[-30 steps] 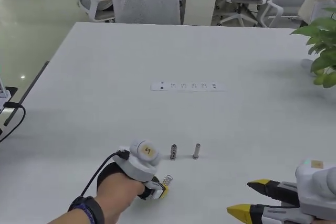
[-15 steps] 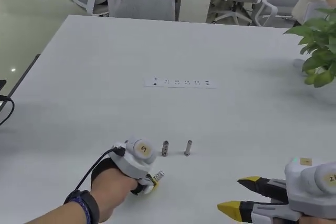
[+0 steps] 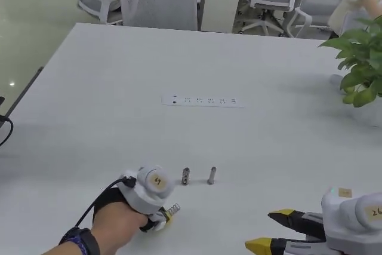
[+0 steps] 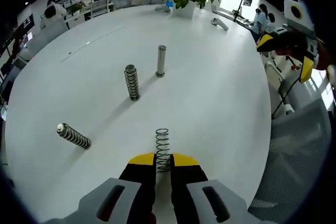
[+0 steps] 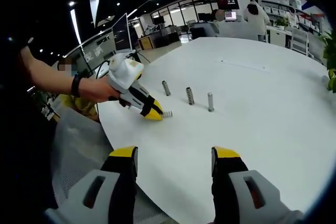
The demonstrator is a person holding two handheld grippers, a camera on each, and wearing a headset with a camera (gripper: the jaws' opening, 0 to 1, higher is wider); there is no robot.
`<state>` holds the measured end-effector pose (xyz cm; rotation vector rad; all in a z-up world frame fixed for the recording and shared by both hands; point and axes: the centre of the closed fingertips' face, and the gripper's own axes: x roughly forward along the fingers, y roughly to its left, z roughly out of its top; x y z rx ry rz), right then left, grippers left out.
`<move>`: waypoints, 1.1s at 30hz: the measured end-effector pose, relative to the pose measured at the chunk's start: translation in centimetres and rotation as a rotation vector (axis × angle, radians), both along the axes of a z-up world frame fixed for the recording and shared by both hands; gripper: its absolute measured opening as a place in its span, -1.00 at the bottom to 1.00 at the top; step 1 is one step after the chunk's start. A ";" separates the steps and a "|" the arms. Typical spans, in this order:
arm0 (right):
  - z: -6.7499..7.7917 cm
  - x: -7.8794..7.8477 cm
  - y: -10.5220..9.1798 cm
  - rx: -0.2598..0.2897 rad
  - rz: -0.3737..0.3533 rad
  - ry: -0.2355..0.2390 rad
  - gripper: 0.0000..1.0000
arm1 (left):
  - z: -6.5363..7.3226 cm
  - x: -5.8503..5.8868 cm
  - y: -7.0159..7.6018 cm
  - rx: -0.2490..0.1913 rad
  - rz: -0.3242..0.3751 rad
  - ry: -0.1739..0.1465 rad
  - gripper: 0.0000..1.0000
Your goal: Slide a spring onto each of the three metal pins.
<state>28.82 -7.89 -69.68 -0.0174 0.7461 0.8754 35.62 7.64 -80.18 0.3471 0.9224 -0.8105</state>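
Left gripper view, left hand-held gripper (image 4: 163,160) pinching thin coiled spring (image 4: 162,140) — right hand-held gripper (image 5: 175,153) spread, empty

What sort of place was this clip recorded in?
Most likely an open-plan office: a large white table with a built-in socket strip, wheeled office chairs behind it, and a potted plant at the right edge.

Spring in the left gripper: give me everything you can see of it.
The thin silvery wire coil spring is short, straight and open-wound, with no visible kink. One end is pinched between the yellow-tipped jaws of the left gripper; the rest sticks out forward, roughly level, low over the white table. Whether it touches the tabletop cannot be told.
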 end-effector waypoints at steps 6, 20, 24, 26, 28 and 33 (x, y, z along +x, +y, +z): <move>0.1 0.0 0.1 0.002 0.003 0.001 0.09 | 0.4 -0.1 1.0 -0.003 0.012 -0.005 -0.96; 0.3 0.2 1.0 0.013 0.023 0.003 0.07 | 1.7 -0.7 2.9 -0.030 0.042 -0.017 -0.96; 0.4 0.3 1.2 0.014 0.028 0.002 0.07 | 2.2 -0.9 3.3 -0.036 0.048 -0.025 -0.96; 0.4 0.3 1.3 0.013 0.030 0.001 0.07 | 2.4 -0.9 3.4 -0.038 0.048 -0.028 -0.96; 0.5 0.4 1.4 0.012 0.035 -0.001 0.06 | 2.6 -0.9 3.5 -0.042 0.049 -0.034 -0.96; 0.8 0.9 1.6 0.016 0.040 -0.010 0.06 | 3.3 -1.0 3.8 -0.049 0.047 -0.046 -0.96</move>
